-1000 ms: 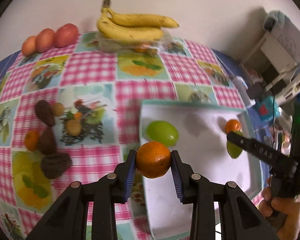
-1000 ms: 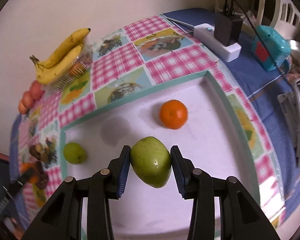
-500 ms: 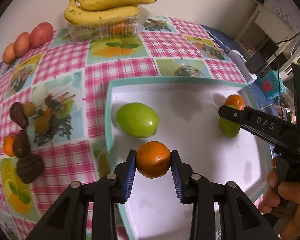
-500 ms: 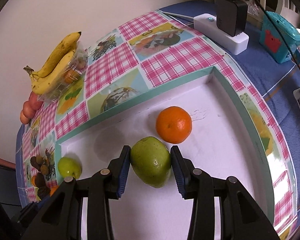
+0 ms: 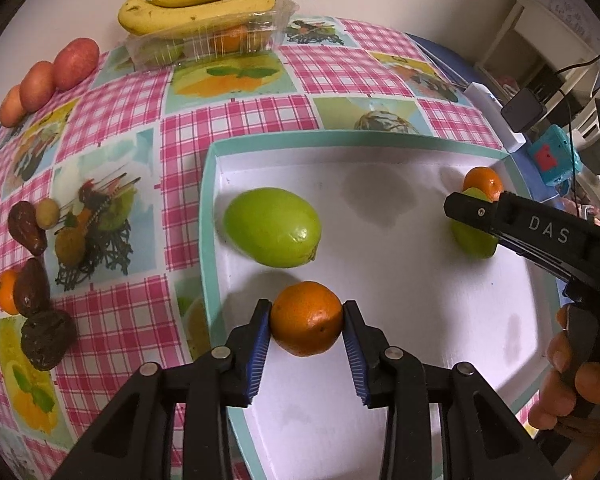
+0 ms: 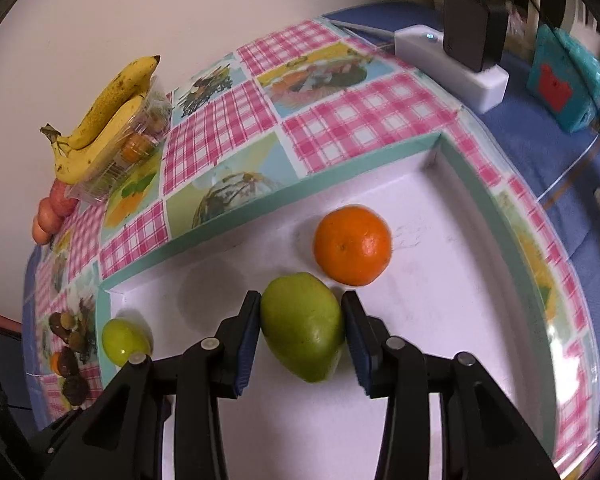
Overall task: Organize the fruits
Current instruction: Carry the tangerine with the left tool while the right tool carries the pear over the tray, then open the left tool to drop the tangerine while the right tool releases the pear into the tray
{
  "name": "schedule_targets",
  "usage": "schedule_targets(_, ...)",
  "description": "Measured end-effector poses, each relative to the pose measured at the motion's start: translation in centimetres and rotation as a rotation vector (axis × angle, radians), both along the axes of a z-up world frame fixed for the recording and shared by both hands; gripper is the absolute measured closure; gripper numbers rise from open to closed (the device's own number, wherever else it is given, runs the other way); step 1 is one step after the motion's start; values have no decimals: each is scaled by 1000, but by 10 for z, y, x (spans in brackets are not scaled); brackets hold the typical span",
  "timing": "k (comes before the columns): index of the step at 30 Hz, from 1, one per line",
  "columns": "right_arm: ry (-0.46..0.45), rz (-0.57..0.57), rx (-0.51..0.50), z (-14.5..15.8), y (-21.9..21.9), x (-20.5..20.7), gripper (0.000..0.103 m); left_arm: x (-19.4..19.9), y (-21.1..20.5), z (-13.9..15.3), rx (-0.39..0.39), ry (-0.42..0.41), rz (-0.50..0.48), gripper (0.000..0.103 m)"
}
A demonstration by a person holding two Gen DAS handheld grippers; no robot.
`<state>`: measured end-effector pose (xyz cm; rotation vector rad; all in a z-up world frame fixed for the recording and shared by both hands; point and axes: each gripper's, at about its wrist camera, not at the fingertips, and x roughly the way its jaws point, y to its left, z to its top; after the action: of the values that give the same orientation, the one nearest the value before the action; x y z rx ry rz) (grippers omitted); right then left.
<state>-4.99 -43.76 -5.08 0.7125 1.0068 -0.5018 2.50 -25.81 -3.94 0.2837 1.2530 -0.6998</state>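
**Setting two fruits down in the tray**

Loosening its jaws, the left gripper point(image 5: 306, 317) has a round orange tangerine point(image 5: 306, 318) between its blue pads, which seem barely to touch the peel now. The fruit sits low over the white floor of the shallow teal-rimmed tray point(image 5: 209, 216), near its left edge, just in front of a smooth green mango point(image 5: 272, 232) lying there. The right gripper point(image 6: 301, 326) clasps a second green mango point(image 6: 302, 326) by its flanks, close to the tray's far right corner, just beside another tangerine point(image 6: 352, 244).

Both fruits look light. The tangerine's peel is soft and yielding, so a gentle squeeze across its widest part should do; being round, it may roll once freed. The mango looks firmer and slicker, best held across its broad middle.

Bananas point(image 5: 204, 0) rest on a clear plastic box at the tabletop's far edge.
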Motion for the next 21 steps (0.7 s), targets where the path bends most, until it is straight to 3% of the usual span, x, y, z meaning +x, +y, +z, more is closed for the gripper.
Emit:
schedule_targets(1, 7, 4, -4, 1, 1, 0, 60, 0, 0, 1, -1, 1, 1, 51)
schedule_targets(4, 12, -6, -1, 2, 1, -1, 58, -2, 3, 9, -36, 16, 3, 39)
schedule_targets(7, 22, -6, 3, 3, 2, -2, 48, -5, 9, 21, -28, -12, 14, 32)
schedule_targets(9, 20, -7, -5, 7, 4, -4, 47, -5, 14, 28, -43, -19, 24, 28)
schedule_targets(13, 12, -12, -29, 20, 10, -9, 41, 0, 28, 37, -30, -47, 95, 2)
schedule_targets(14, 10, -11, -36, 22, 11, -10, 40, 4, 36, 38, -25, -50, 127, 1)
schedule_targets(17, 1, -8, -60, 30, 18, -12, 22, 10, 51, 37, -5, -62, 195, 0)
schedule_targets(21, -1, -1, -78, 31, 26, -12, 20, 22, 81, 38, 52, -156, 312, 0)
